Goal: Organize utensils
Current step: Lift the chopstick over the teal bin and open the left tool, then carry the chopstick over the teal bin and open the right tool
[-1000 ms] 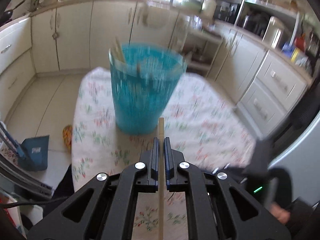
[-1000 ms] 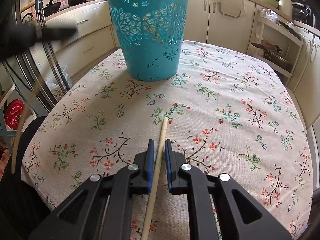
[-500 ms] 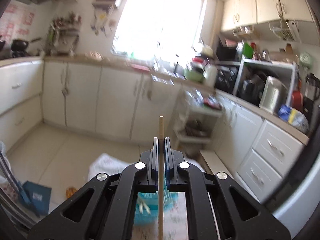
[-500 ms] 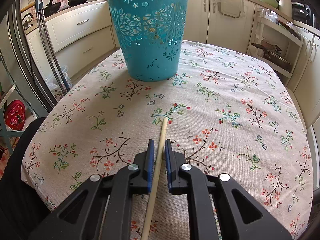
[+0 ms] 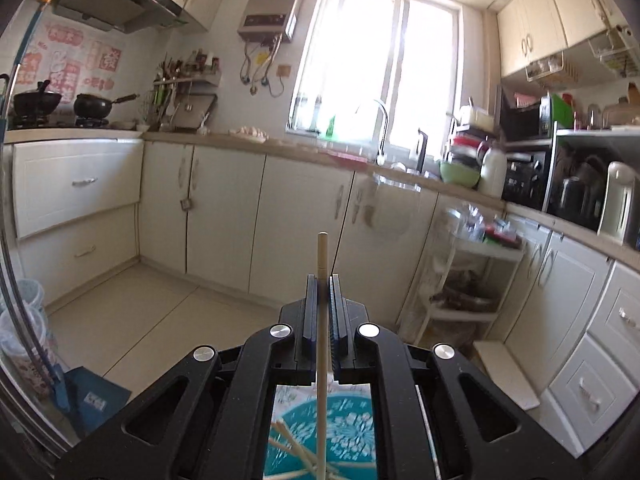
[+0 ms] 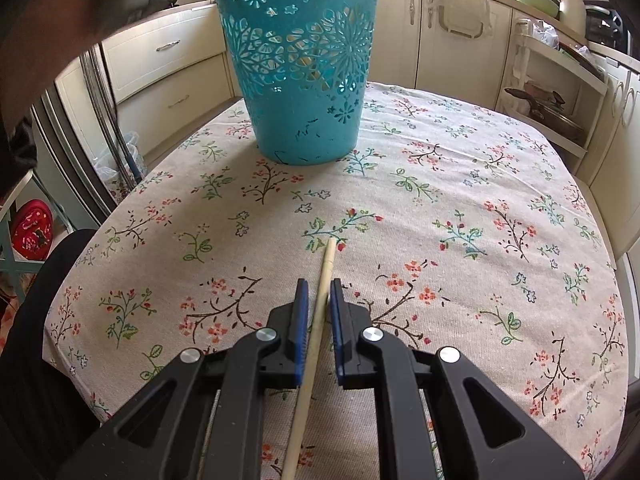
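My left gripper (image 5: pixel 322 280) is shut on a wooden chopstick (image 5: pixel 322 256) and is held level, high above the teal basket (image 5: pixel 344 436), whose inside with several chopsticks shows below between the gripper arms. My right gripper (image 6: pixel 319 286) hovers low over the floral tablecloth (image 6: pixel 460 200), its jaws close around a second wooden chopstick (image 6: pixel 326 268) with a small gap on each side. The teal perforated basket (image 6: pixel 304 80) stands at the far side of the table in the right wrist view.
Cream kitchen cabinets (image 5: pixel 224 208) and a counter with sink and window lie ahead of the left gripper. A white shelf trolley (image 5: pixel 472 272) stands to the right. The person's arm and left gripper body (image 6: pixel 72 8) fill the upper left of the right wrist view.
My left gripper has risen and tilted up with its chopstick, from facing the basket to being above it. My right gripper has not moved.
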Available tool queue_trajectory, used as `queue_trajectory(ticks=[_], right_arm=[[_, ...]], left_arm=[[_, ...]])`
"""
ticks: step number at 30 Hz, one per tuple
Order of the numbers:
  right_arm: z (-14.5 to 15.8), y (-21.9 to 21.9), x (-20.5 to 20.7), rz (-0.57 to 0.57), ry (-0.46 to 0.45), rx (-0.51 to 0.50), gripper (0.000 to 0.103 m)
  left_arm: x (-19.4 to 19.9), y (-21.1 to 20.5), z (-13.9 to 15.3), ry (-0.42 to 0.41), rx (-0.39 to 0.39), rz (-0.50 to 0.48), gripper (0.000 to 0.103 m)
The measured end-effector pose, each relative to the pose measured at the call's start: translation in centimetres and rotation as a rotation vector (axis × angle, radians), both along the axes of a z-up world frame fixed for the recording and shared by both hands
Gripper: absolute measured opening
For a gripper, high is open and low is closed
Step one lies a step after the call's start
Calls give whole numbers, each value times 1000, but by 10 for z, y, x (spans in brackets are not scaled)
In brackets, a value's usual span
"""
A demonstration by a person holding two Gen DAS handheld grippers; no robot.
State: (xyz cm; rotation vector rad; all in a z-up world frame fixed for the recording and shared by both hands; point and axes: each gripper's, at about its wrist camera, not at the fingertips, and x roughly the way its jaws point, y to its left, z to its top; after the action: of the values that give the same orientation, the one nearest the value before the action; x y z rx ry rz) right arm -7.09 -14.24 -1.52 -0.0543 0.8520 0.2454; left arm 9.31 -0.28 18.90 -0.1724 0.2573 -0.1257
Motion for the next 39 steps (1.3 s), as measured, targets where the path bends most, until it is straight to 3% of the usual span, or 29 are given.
queue_trajectory(ticks=[4,7,9,15,18,19,21,23,27,32,39], right_arm=[[1,-2,0,4,4,6,12],[1,-6,1,5,13,23,12],[1,-8,2,5,25,49,15],[0,1,-1,3,0,-15,16],[0,8,-4,0,-18,-63,16],[0,10,-5,9,-20,-75,8],[1,11,-6,22,-6,-78,6],[7,4,-8,17,13,-8,6],[39,-21,-14,-15,-25,225,6],[101,-34,-8,-16,-176,426,6],[186,-20,52,15,-445,590,6]], left_arm=[[-2,-3,-19,65,52,-17,7],[-11,2,-28,97,69,-28,19],[-25,13,-28,84,63,-15,34],[-77,57,-38,51,29,50,47],[-100,79,-64,98,9,88,48],[-106,86,-83,149,-1,92,49],[-106,94,-109,232,-10,94,49],[-100,98,-142,349,-31,81,49],[-92,102,-178,451,-50,68,49],[-90,99,-194,485,-41,58,49],[-86,93,-200,519,-45,47,49]])
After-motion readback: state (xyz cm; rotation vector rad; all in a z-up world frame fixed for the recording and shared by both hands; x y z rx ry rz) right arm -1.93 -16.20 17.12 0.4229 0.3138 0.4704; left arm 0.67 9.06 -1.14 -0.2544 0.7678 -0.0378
